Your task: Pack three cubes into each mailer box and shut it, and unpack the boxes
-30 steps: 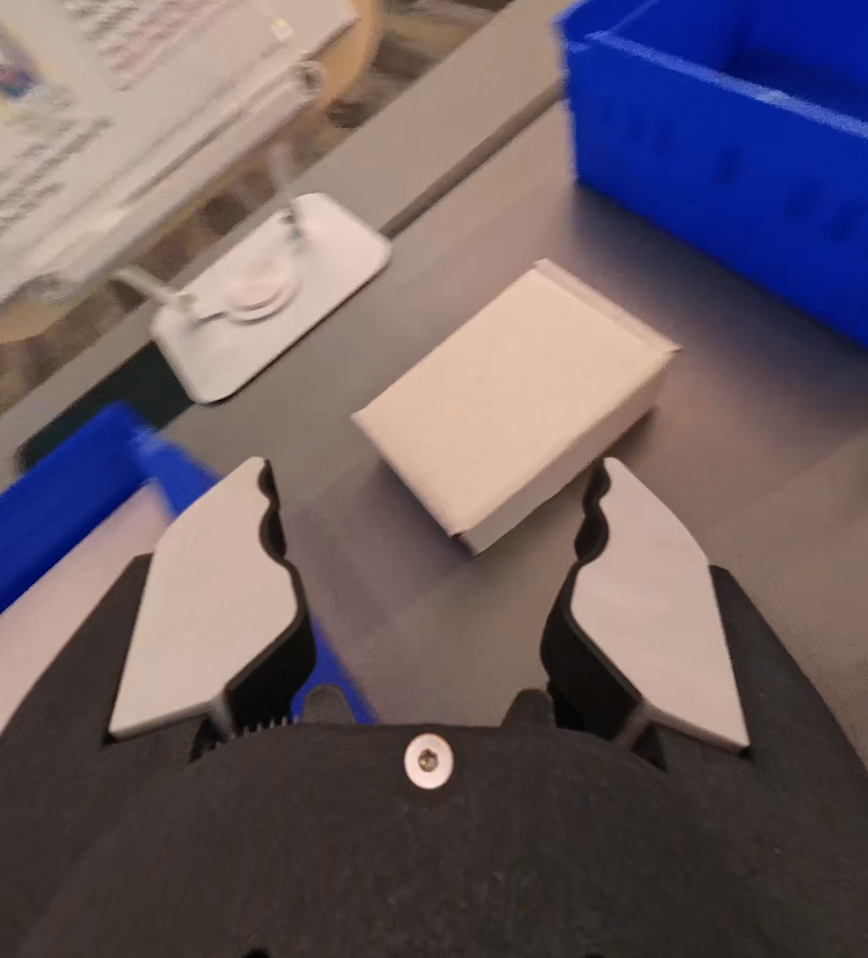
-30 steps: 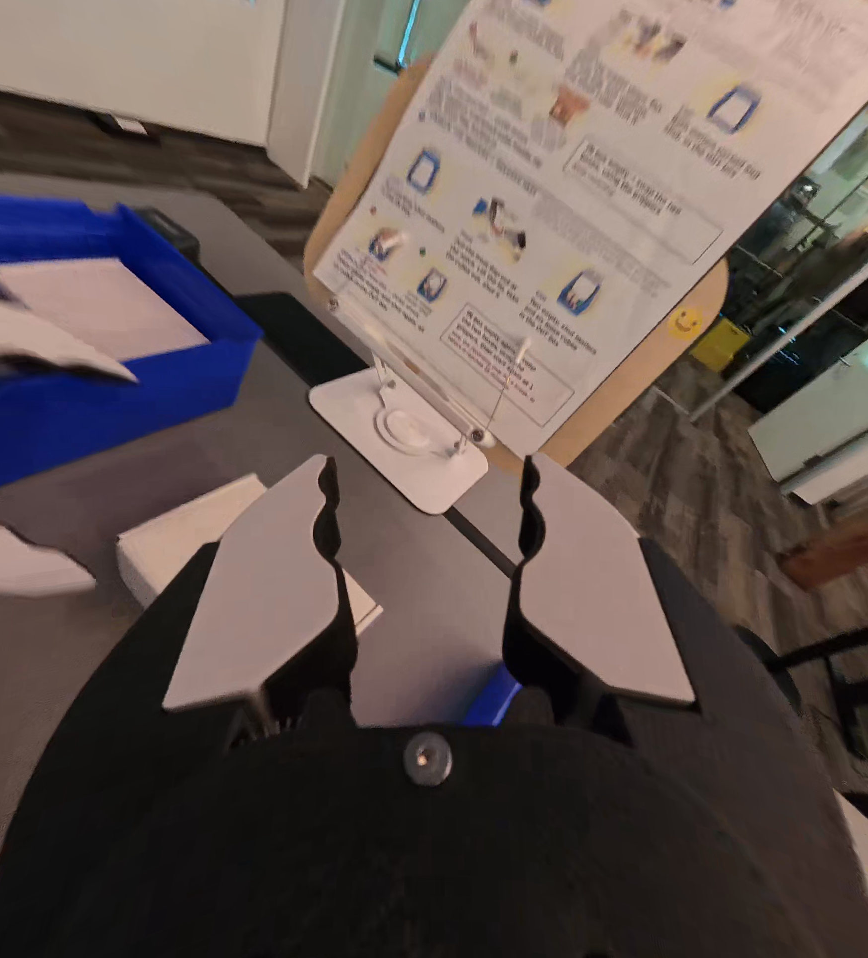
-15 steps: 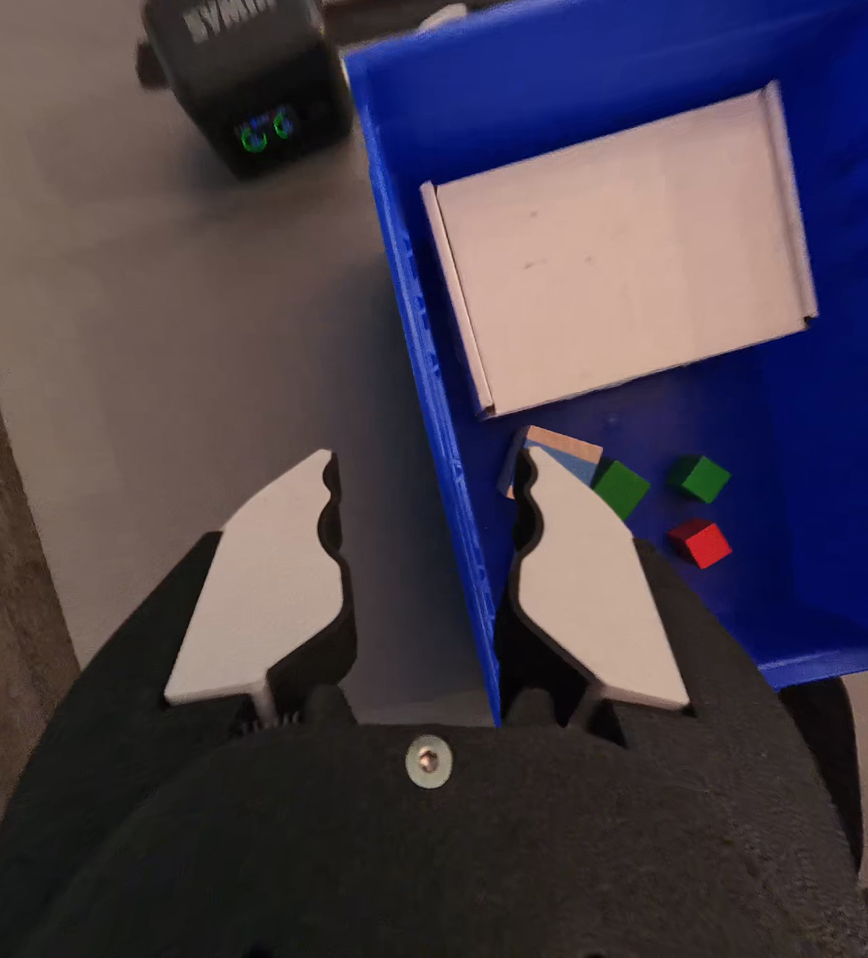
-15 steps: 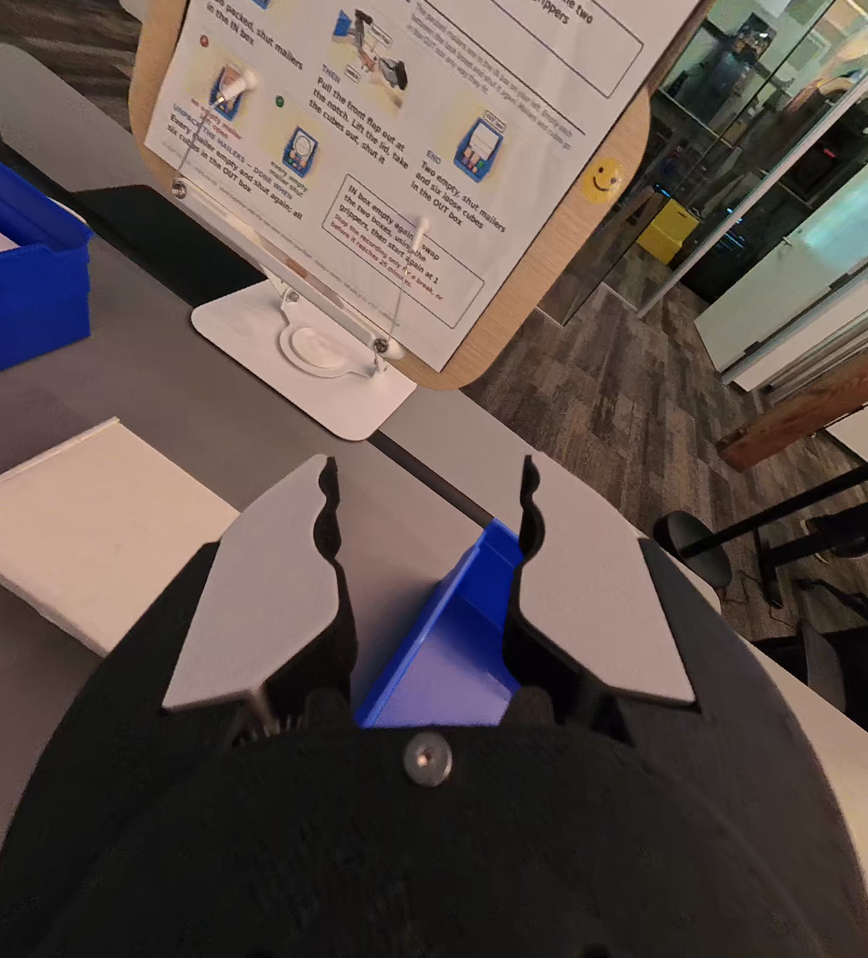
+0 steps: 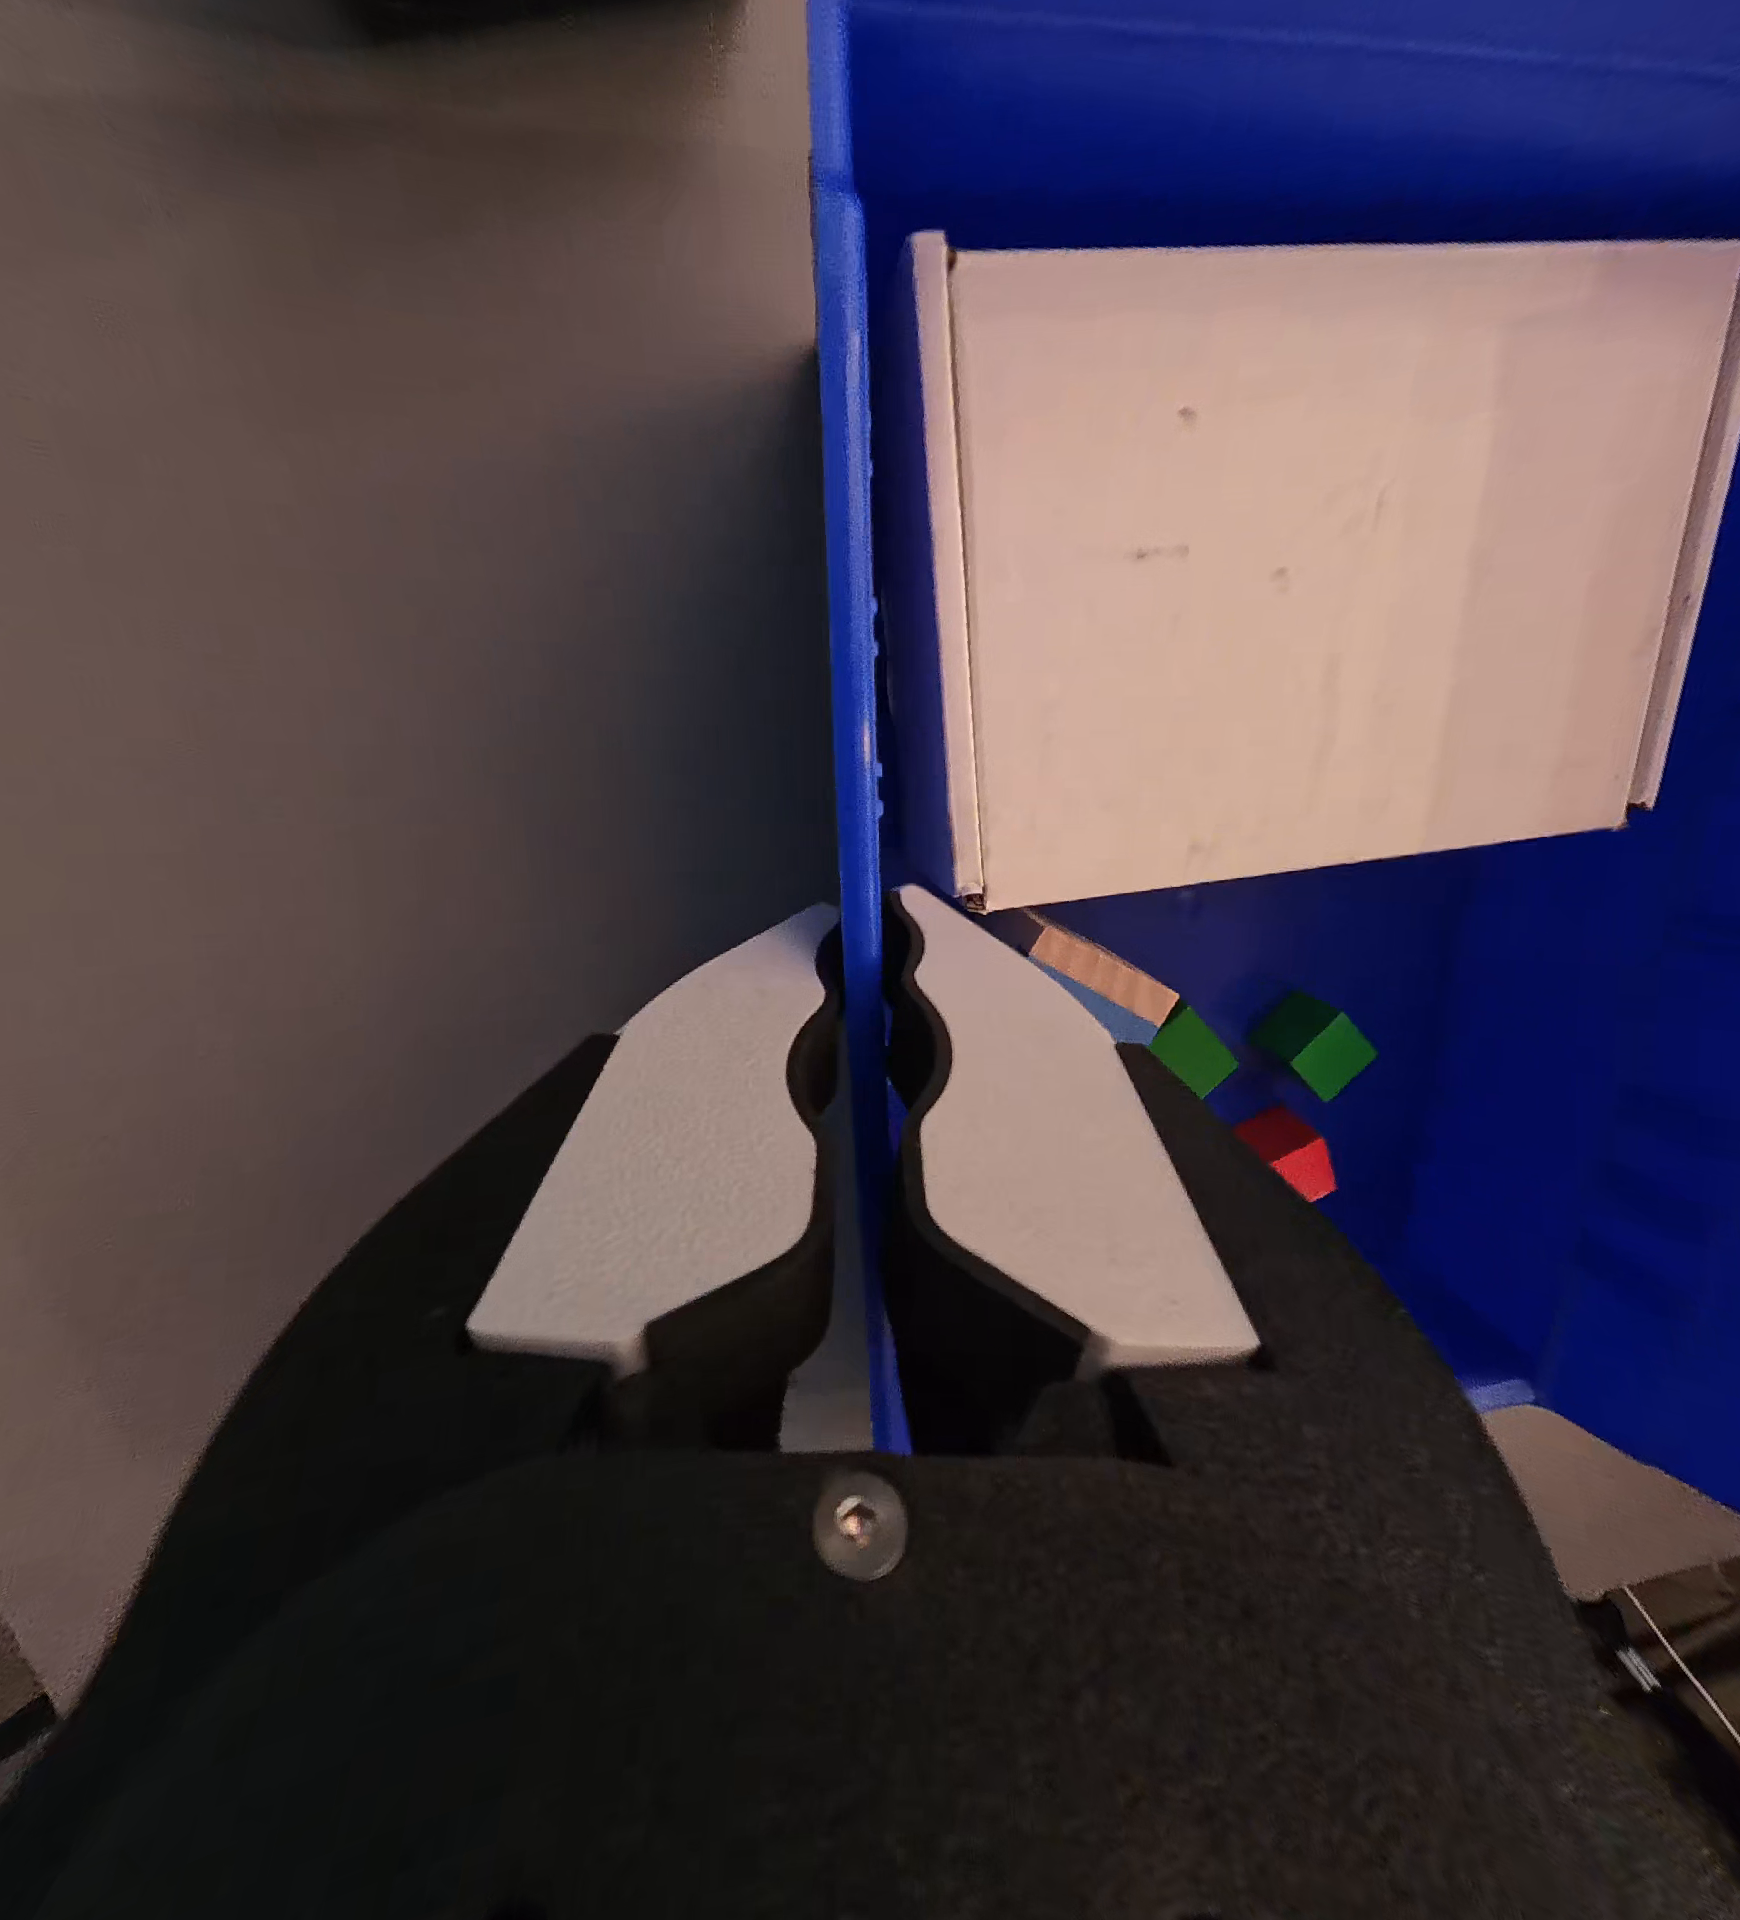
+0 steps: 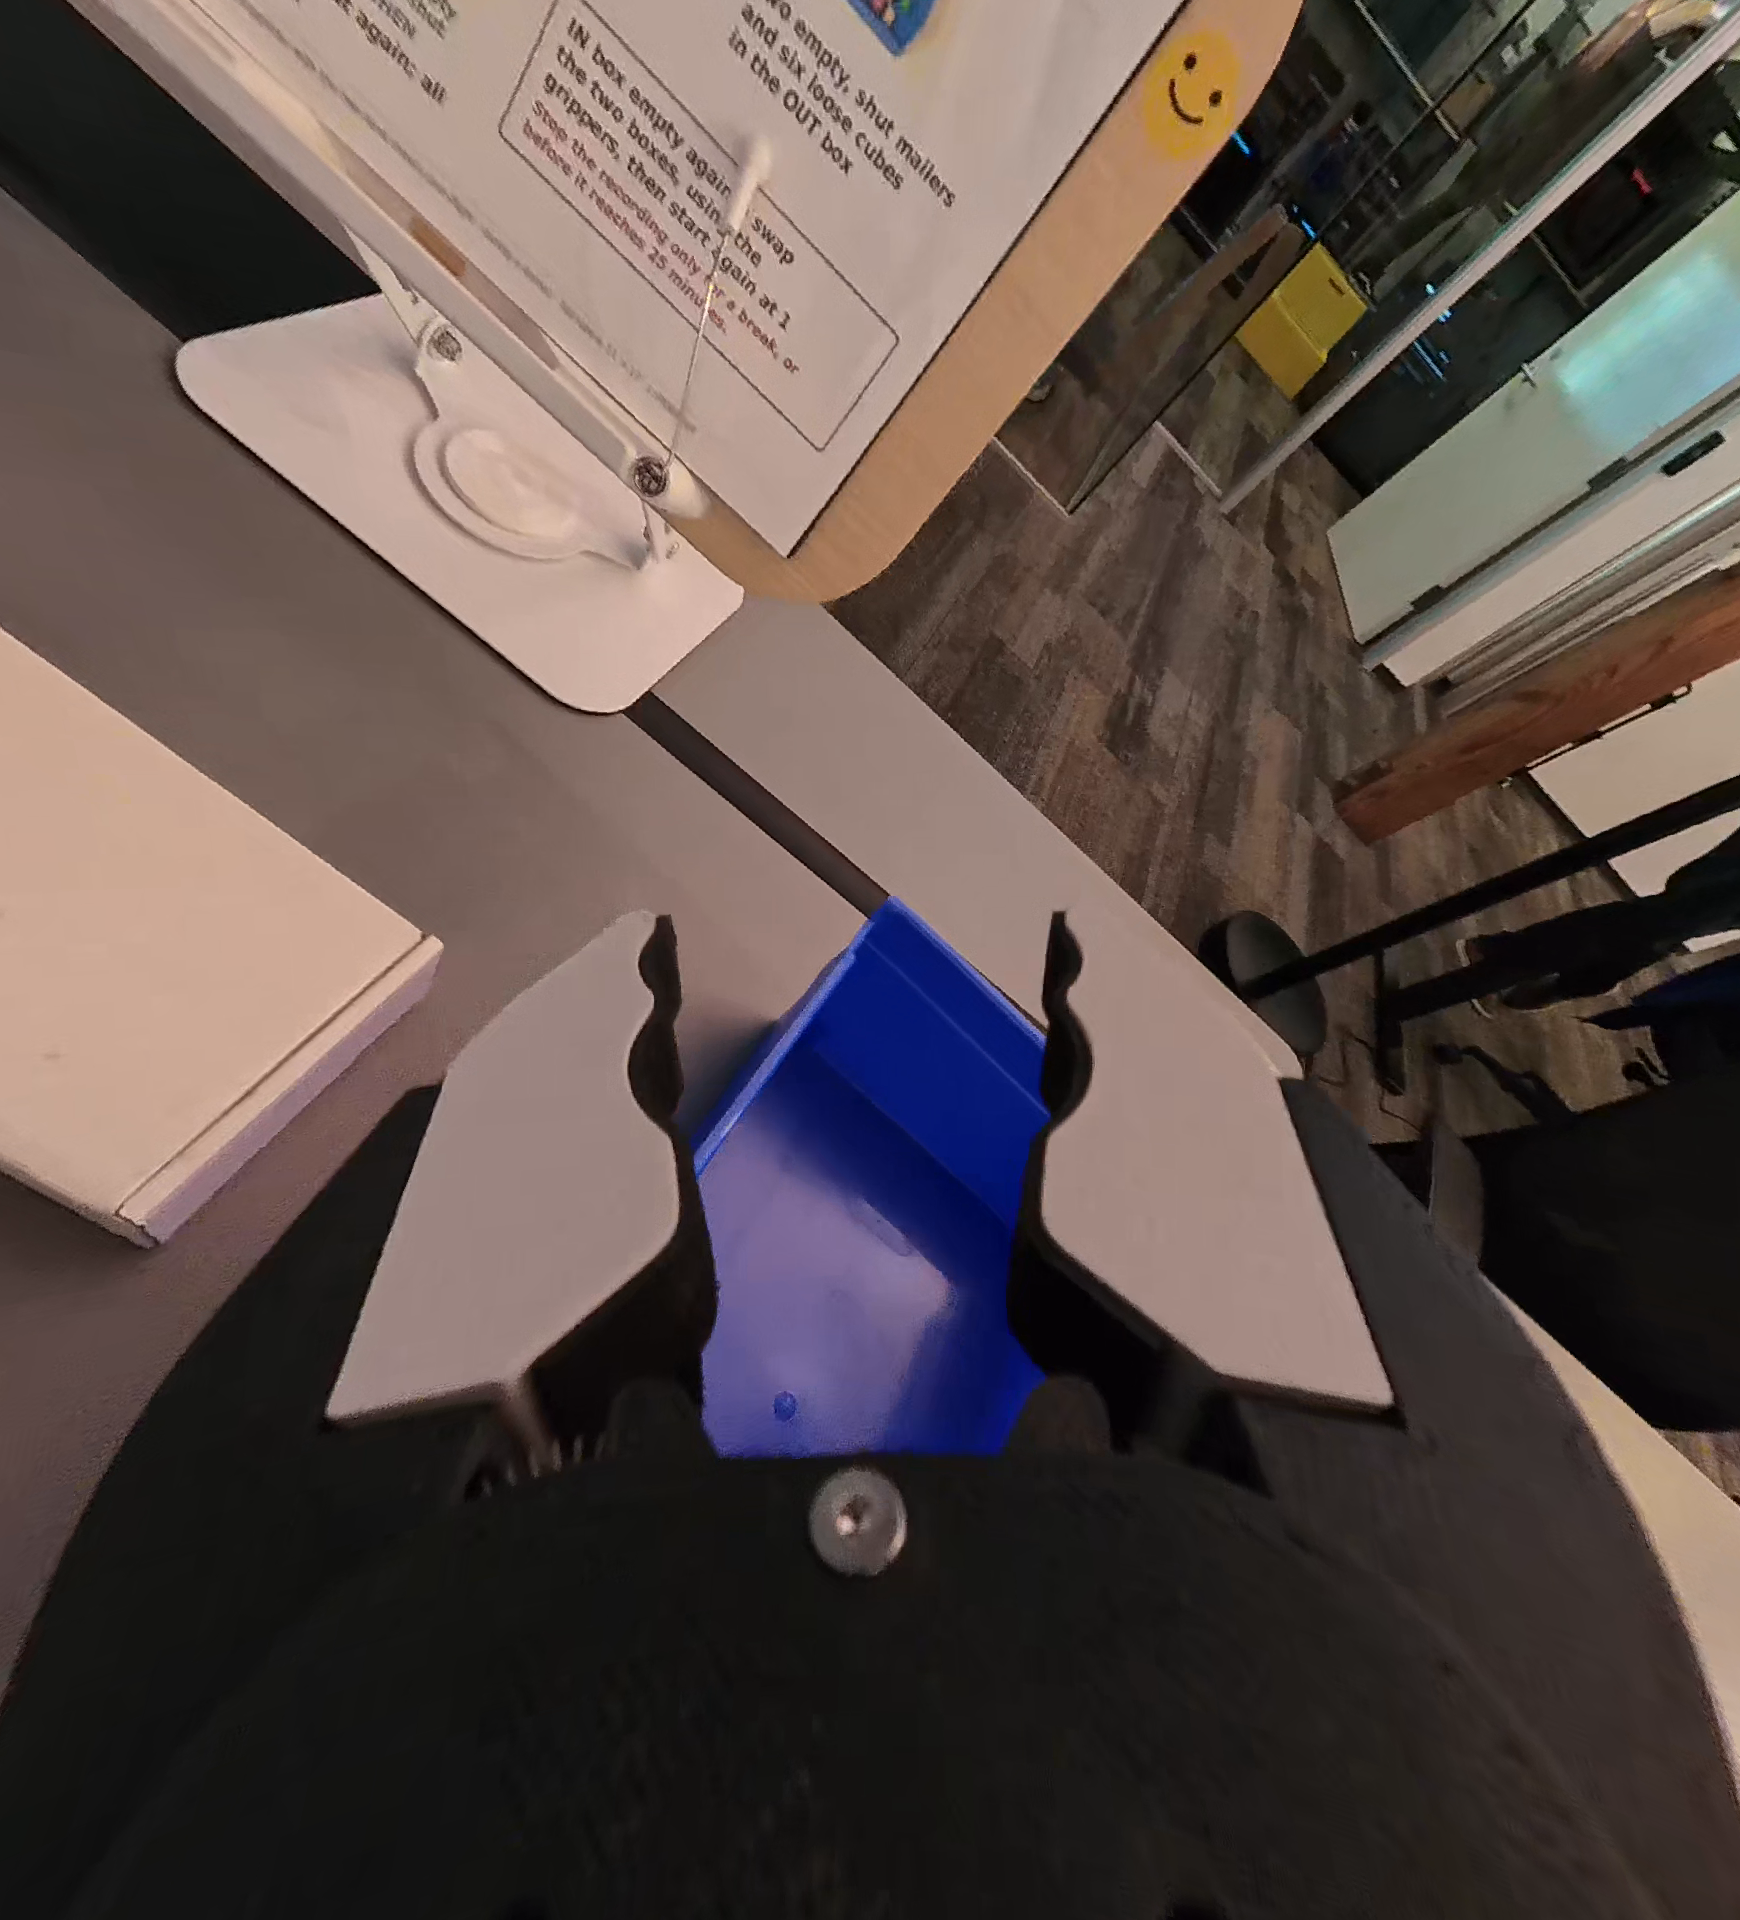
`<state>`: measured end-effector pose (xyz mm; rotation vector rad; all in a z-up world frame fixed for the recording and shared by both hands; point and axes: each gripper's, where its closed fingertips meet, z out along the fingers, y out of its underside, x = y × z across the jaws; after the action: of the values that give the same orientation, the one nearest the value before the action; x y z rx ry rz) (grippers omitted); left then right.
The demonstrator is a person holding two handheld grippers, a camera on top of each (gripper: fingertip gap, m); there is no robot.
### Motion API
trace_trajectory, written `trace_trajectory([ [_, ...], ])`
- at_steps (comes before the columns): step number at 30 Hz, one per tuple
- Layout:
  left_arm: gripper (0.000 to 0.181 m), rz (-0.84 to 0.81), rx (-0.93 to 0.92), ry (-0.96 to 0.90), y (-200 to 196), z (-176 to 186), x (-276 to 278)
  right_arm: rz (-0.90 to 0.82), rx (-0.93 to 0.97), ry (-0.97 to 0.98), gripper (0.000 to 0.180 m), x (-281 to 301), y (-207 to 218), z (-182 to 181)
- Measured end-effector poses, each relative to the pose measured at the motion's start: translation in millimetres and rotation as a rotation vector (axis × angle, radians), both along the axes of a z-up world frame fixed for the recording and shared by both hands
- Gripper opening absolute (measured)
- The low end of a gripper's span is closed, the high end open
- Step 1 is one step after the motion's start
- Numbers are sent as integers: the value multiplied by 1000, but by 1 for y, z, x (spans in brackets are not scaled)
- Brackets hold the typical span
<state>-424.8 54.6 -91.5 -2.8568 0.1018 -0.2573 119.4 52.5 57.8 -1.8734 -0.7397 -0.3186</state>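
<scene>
In the left wrist view, a blue bin (image 5: 850, 623) holds a shut white mailer box (image 5: 1313, 561) and loose cubes: a pale blue and wood one (image 5: 1105, 982), two green ones (image 5: 1195, 1051) (image 5: 1318, 1044) and a red one (image 5: 1287, 1153). My left gripper (image 5: 863, 925) straddles the bin's left wall and is shut on it. In the right wrist view, my right gripper (image 6: 855, 935) is open and empty above the corner of a second blue bin (image 6: 845, 1195), whose visible part is empty. Another shut white mailer box (image 6: 118, 904) lies on the grey table to its left.
A white sign stand (image 6: 492, 499) with an instruction sheet stands on the table behind the mailer box. The table edge runs just right of the second bin, with floor and chair legs (image 6: 1468, 935) beyond. Grey table (image 5: 326, 623) lies left of the first bin. Tip to tip, the grippers are about 55 cm apart.
My left gripper swung from the mailer box on the table to the bin and closed on its left wall. My right gripper moved right and forward over the second bin, staying open.
</scene>
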Motion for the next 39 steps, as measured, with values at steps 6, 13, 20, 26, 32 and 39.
trace_trajectory([
  [6, 3, 48, 58, 19, 4, 1, -29, -58, -32, -35, 69, 16, 4, -9],
  [13, 24, 21, 483, -131, 9, 80, -8, 133, -41, 210, 69, -48, -17, -8],
  [20, 64, -444, 966, -530, -113, 169, 193, 172, -170, 291, 82, -105, -61, -92],
  [26, 78, -772, 792, -233, -138, 57, 322, 102, -383, 362, 85, -106, -71, -154],
  [32, 94, -707, 657, -133, -92, 8, 338, 82, -489, 328, 86, -101, -73, -193],
  [39, 87, -775, 509, -23, -86, -51, 333, 136, -590, 325, 85, -114, -79, -213],
])
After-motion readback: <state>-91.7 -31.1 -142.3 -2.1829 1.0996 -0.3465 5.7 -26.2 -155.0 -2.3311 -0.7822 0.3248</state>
